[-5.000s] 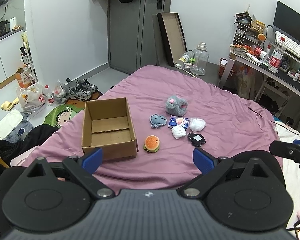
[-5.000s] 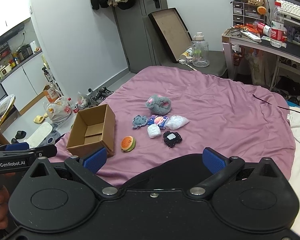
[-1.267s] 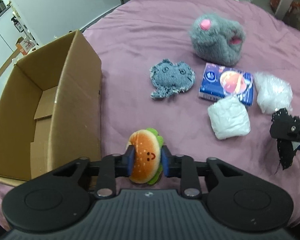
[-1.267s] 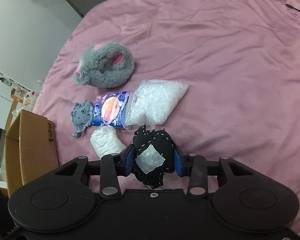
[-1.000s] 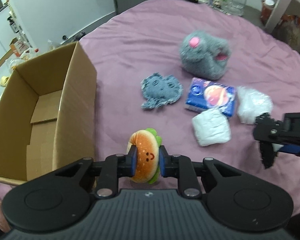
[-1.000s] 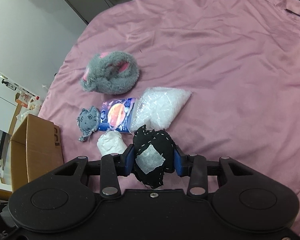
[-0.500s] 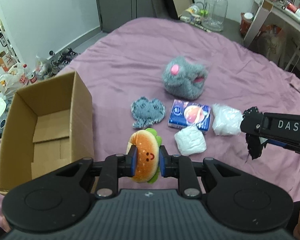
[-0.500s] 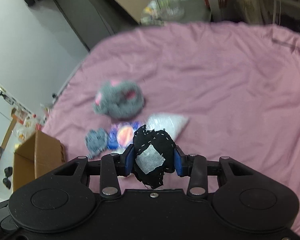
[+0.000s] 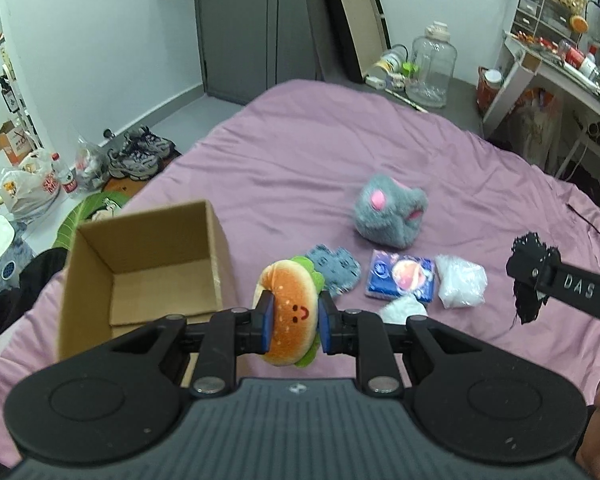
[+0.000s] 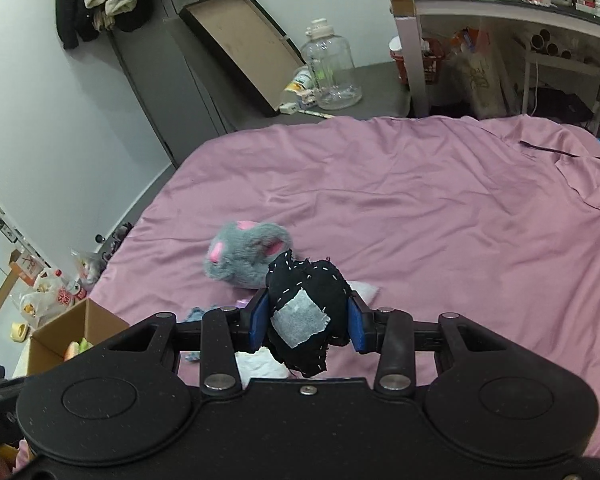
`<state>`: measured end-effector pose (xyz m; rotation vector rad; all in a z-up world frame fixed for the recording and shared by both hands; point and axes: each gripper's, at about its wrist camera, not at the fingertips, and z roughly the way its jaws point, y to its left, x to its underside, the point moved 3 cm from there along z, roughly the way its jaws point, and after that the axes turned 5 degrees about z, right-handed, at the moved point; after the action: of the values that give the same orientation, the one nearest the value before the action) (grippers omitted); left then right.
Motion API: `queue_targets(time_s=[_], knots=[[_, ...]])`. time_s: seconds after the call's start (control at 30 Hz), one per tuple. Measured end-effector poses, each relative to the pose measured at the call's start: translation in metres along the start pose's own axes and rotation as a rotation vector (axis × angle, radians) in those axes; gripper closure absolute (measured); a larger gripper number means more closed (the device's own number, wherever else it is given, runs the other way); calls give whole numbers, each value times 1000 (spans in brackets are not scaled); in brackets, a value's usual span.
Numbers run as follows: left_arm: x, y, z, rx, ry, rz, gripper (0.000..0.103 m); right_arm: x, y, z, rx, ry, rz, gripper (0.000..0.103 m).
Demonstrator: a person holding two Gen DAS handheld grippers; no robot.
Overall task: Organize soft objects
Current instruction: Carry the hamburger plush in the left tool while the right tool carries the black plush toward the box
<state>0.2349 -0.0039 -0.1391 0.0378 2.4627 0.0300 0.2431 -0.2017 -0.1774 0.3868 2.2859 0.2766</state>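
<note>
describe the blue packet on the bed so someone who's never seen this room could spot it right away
Start at the purple bed and find the open cardboard box near its left edge; a cluster of small soft things lies to the box's right. In that cluster, below the fluffy grey plush, lies the blue packet. It is the only flat, printed item there, dark blue with an orange-pink round picture, unlike the clear white-filled bag beside it.
</note>
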Motion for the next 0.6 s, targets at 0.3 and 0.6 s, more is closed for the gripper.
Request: queue_targets(time_s=[0.3,0.6], knots=[[-8,42,-9,-17,-26,-35,82,0,32,-14,-45,-70,-11,64],[-12,83,-9,-32,-39,-74,82,-1,66,-19,-83,-136,-47,64]])
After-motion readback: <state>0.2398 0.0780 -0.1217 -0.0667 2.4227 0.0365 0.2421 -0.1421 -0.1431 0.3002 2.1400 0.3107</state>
